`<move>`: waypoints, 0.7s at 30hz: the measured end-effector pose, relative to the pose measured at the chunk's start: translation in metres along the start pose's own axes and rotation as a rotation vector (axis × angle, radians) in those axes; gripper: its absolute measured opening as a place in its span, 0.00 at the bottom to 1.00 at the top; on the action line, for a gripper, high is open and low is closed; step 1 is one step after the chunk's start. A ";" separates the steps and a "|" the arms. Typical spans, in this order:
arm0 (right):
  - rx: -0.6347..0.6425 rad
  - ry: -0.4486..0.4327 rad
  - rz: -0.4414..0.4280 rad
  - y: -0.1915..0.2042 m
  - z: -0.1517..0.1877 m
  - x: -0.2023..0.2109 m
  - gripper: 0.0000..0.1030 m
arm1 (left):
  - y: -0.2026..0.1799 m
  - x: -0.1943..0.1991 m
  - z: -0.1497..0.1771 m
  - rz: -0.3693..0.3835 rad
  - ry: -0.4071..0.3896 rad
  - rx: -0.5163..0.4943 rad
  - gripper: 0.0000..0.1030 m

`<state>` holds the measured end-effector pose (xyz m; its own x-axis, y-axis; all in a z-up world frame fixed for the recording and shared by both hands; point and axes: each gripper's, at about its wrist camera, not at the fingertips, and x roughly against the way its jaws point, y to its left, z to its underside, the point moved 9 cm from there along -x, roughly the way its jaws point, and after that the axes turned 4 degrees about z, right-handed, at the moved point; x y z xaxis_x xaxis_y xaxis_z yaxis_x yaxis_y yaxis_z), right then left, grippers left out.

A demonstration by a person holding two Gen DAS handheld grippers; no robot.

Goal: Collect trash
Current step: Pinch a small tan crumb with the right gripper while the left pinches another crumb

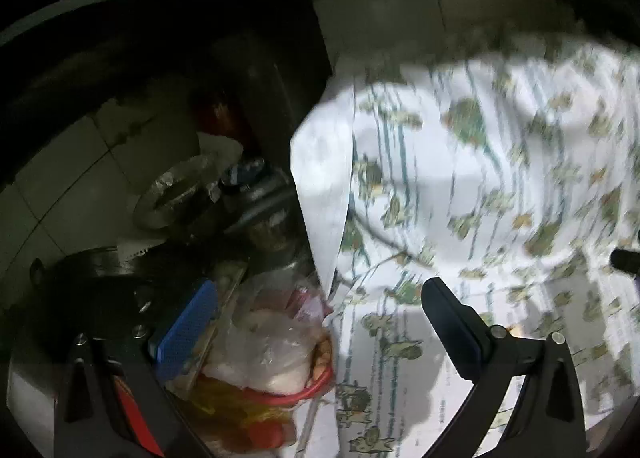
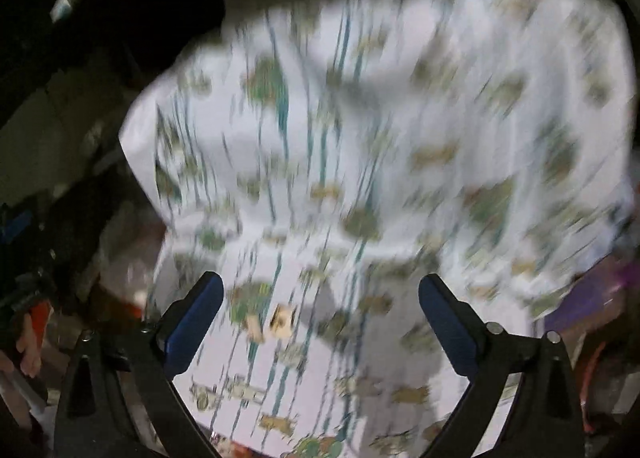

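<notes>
Now both grippers are hovering over a white patterned cloth [image 1: 460,186] beside a heap of trash.

Spread wide and gripping nothing, the left gripper [image 1: 316,330] is straddling a clear plastic bag [image 1: 272,342] of scraps lying in a red-rimmed container [image 1: 316,386] against the cloth's edge. The right gripper [image 2: 320,318] is likewise gaping wide and empty above the blurred cloth [image 2: 360,138].

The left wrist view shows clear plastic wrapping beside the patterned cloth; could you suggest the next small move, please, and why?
Probably ease the left tongs, which stand open and empty, down onto the crumpled clear plastic wrapping lying between them beside the patterned cloth.
</notes>
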<state>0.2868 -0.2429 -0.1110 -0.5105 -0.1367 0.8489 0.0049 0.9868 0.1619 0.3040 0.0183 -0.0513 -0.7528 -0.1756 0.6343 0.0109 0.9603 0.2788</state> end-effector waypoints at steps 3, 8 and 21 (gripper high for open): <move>0.017 0.148 -0.028 0.008 0.022 -0.051 0.84 | -0.009 -0.022 0.008 -0.004 0.043 -0.032 1.00; -0.011 0.322 -0.062 0.022 0.052 -0.113 0.65 | -0.019 -0.053 0.023 0.091 0.162 0.029 1.00; -0.084 0.472 -0.174 0.038 0.079 -0.158 0.03 | -0.108 -0.095 0.060 0.475 0.433 0.105 0.36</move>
<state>0.2996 -0.1765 -0.2784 -0.0656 -0.3419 0.9374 0.0333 0.9382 0.3445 0.3345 -0.0559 -0.1847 -0.3481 0.2231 0.9105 0.1967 0.9670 -0.1617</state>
